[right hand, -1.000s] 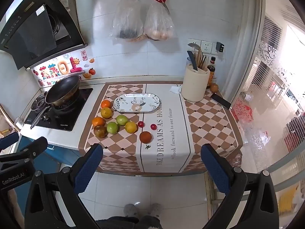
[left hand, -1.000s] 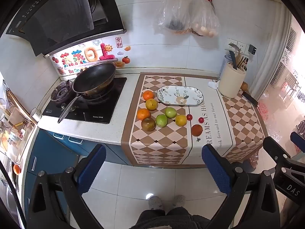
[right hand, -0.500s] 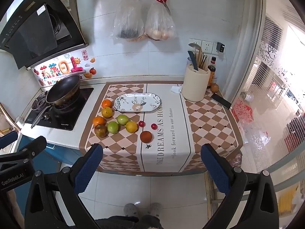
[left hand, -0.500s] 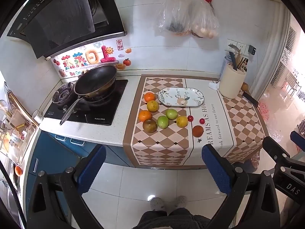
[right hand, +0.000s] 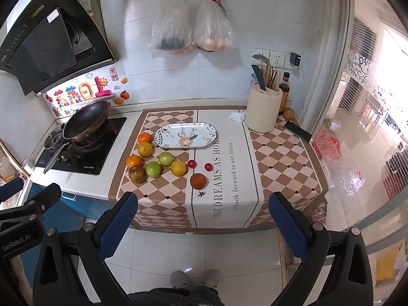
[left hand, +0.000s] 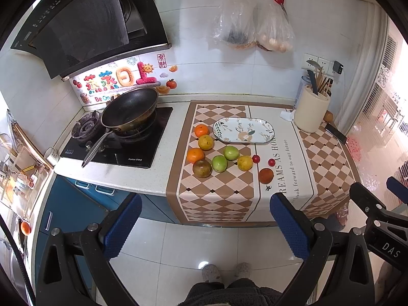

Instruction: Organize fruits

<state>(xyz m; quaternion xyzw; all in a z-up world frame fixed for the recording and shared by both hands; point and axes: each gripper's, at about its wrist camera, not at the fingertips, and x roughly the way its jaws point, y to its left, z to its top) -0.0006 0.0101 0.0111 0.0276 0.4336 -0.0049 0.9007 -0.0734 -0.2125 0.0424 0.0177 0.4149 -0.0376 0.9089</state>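
Left gripper [left hand: 205,224]: jaws standing spread, hovering off the counter's front edge.
Right gripper [right hand: 204,223]: likewise spread.
Fruits [right hand: 165,159]: lying mid-counter, front-left of the plate [right hand: 178,128].

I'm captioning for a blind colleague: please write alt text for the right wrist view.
Open right gripper hangs above the floor before a counter where loose fruits lie beside an empty oval plate on a checkered cloth; a pan sits on the stove at left.

Brown-and-cream checkered cloth runner [right hand: 163,196] — white centre band, black lettering; oval white ceramic plate [right hand: 186,135] with leaf-and-flower print; round orange, yellow, green fruits [right hand: 153,169] — blue-padded gripper fingers [right hand: 118,225].
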